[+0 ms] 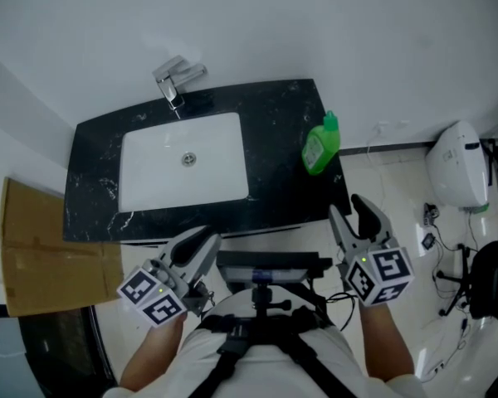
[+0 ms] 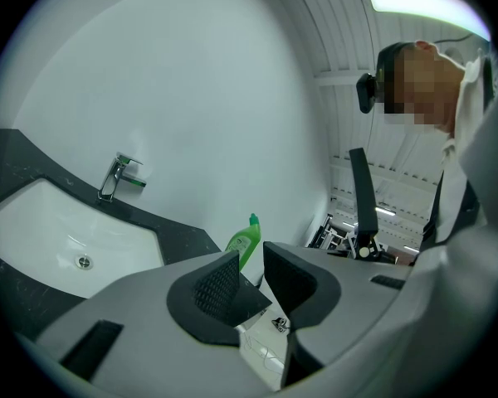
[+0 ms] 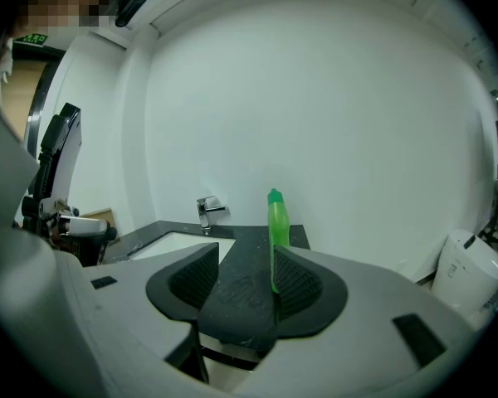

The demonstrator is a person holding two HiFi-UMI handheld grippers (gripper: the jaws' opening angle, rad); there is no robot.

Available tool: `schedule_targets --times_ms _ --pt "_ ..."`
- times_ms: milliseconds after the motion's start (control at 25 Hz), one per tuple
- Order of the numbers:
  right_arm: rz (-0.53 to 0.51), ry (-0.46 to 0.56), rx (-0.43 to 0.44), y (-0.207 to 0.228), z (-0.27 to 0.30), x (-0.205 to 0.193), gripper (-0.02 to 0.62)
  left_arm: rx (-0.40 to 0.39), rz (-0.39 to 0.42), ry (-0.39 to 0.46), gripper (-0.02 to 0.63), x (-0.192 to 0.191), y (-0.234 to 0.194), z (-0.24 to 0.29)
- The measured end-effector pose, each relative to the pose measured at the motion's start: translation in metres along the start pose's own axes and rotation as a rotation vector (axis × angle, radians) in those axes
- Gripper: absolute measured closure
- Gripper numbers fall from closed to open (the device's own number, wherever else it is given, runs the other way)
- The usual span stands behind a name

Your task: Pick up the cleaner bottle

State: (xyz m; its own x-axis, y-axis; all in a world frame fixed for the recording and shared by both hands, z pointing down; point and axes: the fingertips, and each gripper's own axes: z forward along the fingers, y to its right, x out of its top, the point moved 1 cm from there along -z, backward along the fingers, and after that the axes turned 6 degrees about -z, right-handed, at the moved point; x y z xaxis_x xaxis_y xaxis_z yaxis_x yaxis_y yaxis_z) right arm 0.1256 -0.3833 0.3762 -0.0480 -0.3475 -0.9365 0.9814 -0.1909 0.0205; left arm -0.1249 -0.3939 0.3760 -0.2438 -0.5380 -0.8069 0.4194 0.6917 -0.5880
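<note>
The green cleaner bottle (image 3: 278,222) stood upright on the black counter (image 1: 274,139), well ahead of the right gripper (image 3: 241,276), in line with its right jaw. Its jaws stood apart, gripping nothing. The left gripper (image 2: 249,272) had its jaws narrowly parted and empty, with the bottle far beyond them. The white basin (image 1: 149,172) showed only its drain (image 1: 187,159).

The person holds both grippers low before the body, well apart. The left gripper (image 1: 196,247) points level, jaws apart and empty. The right gripper (image 1: 354,215) seems tipped slightly downward, jaws likewise apart, gripping nothing.
</note>
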Motion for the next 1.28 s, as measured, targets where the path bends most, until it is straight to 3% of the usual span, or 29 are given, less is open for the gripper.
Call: schedule_targets --times_ms 1280 --pt "-0.038 -0.012 -0.051 0.018 0.026 -0.01 0.379 0.023 -0.011 -0.001 0.514 -0.003 -0.005 0.006"
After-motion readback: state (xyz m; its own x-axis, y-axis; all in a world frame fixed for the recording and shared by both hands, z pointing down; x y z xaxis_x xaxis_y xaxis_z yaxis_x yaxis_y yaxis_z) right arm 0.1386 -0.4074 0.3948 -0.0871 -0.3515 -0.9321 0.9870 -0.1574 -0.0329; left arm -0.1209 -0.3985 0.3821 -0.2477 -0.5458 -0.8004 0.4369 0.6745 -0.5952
